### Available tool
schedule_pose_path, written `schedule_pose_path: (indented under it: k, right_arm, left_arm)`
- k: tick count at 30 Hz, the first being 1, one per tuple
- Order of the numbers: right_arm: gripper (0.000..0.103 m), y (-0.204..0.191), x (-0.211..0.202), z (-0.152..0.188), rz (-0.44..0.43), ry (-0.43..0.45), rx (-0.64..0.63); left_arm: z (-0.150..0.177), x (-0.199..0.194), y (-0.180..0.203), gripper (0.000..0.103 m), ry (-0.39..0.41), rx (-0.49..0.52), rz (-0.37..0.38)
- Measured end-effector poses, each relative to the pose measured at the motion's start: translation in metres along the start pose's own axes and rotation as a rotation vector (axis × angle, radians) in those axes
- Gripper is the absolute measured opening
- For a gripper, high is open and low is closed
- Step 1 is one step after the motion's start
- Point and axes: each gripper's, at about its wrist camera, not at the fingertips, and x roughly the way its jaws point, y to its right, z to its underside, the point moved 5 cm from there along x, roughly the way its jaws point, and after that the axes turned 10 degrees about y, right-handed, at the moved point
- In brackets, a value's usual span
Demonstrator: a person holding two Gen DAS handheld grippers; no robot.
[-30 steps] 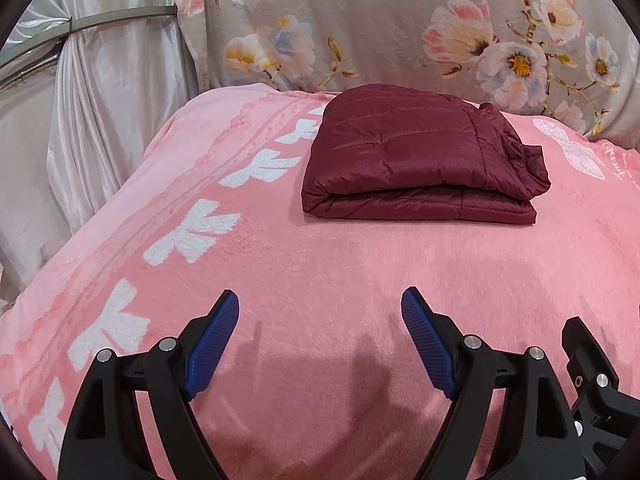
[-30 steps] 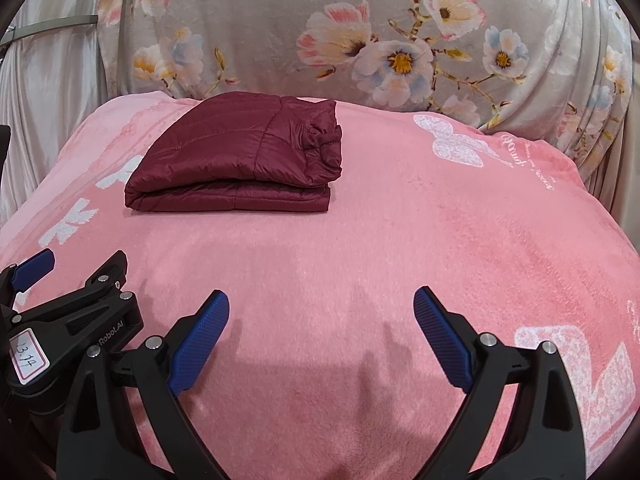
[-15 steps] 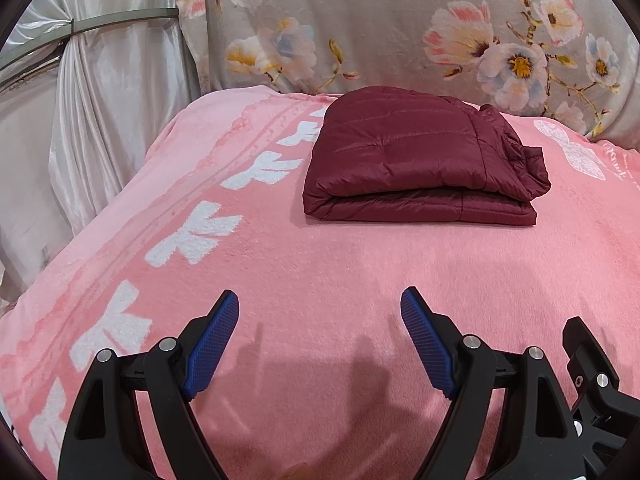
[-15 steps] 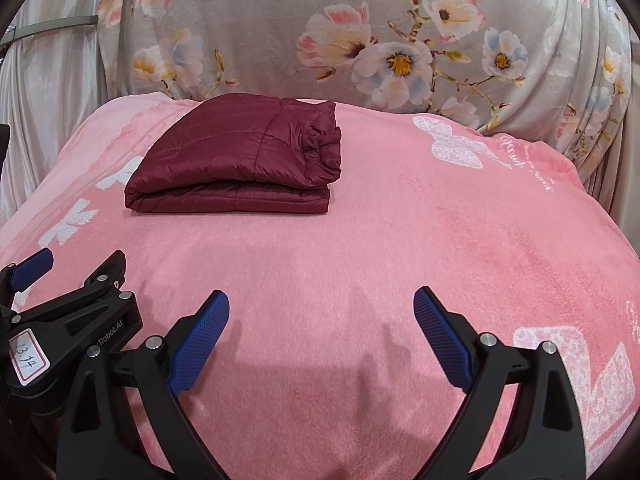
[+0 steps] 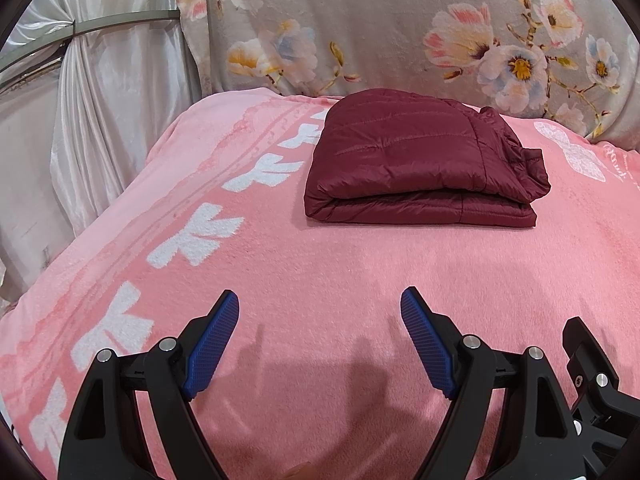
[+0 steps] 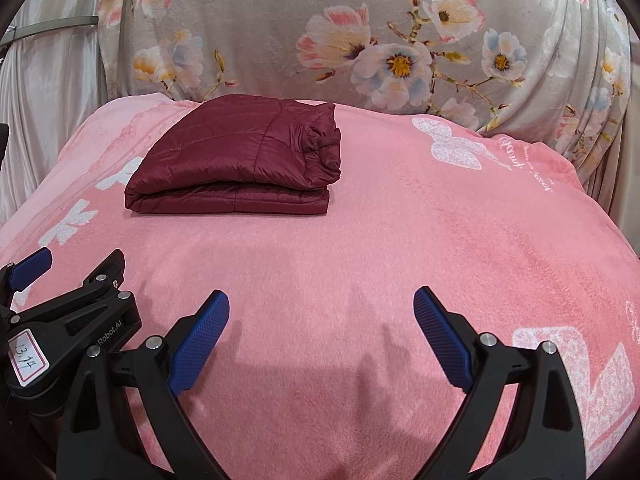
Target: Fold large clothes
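A dark red quilted jacket (image 5: 416,160) lies folded into a compact rectangle on the pink blanket (image 5: 320,272), toward its far side. It also shows in the right wrist view (image 6: 240,160), at far left. My left gripper (image 5: 320,308) is open and empty, held over the blanket well short of the jacket. My right gripper (image 6: 322,308) is open and empty too, beside the left gripper (image 6: 52,280), which shows at the lower left of its view.
A grey floral cloth (image 6: 360,40) hangs behind the blanket. Pale curtains (image 5: 92,100) hang at the left, past the blanket's left edge. White bow patterns (image 5: 196,236) run along the blanket's left side, and a butterfly print (image 6: 452,144) sits at far right.
Both grippers have drifted back very slightly; the jacket sits a touch higher in both views. Nothing was gripped or released.
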Motion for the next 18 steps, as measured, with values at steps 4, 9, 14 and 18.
schedule_pose_path:
  k: [4,9,14,18]
  right_arm:
    - [0.091,-0.0002,-0.0001,0.0001,0.0,0.0,0.0]
    - [0.091,-0.0004,-0.0002,0.0005,0.001,0.0,-0.001]
    - [0.091,-0.0001,-0.0003,-0.0002,0.002,0.001,0.0]
    - [0.091,0.0001,-0.0002,-0.0001,0.002,0.001,-0.001]
  left_arm:
    - [0.0004,-0.0002,0.0002,0.08,0.001,0.0,0.0]
    - [-0.0018,-0.0016,0.0,0.08,0.004,-0.003,-0.003]
    - [-0.0016,-0.0024,0.0004,0.08,0.006,-0.002,-0.004]
    - [-0.0037,-0.0038,0.0016,0.08,0.011,-0.002,-0.007]
